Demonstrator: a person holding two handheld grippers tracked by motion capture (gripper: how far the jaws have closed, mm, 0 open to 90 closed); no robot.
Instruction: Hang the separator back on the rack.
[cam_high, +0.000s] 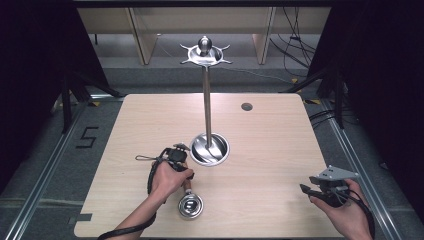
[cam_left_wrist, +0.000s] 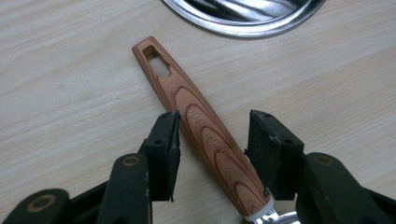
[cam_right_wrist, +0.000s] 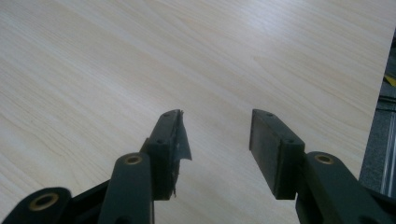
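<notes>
While the person sits at the near side of the table, this is how things lie:

Table: a light wooden table (cam_high: 270, 150) with a small dark round hole (cam_high: 246, 106) near its far edge.

Ladle: a small metal ladle (cam_high: 190, 204) lies flat on the table, near the person's side and a bit left of the middle. Its shiny bowl points toward the person.

Handle: the ladle's wood-grain handle (cam_left_wrist: 201, 130) is brown with curvy lines. It has a long hole near its tip. The tip points toward the stand's base.

Left gripper: the left gripper (cam_high: 176, 156) is held in the person's left hand (cam_high: 167, 179), right over the handle. In the left gripper view its two black jaws are spread apart, one on each side of the handle. The left pad (cam_left_wrist: 163, 149) looks like it is just touching the handle's edge. The other pad sits a little way off. The handle is not squeezed.

Right gripper: the right gripper (cam_high: 327, 187) is held in the person's right hand (cam_high: 350, 212) near the table's right corner, well apart from the ladle. Its jaws are spread wide with just bare table between them. A bit of the left pad (cam_right_wrist: 180, 140) is torn and sticks out.

Stand: a tall metal pole (cam_high: 206, 105) rises from a round shiny base (cam_high: 210, 149) in the middle of the table. At its top is a ring with little hooks (cam_high: 205, 54) and a ball.
</notes>
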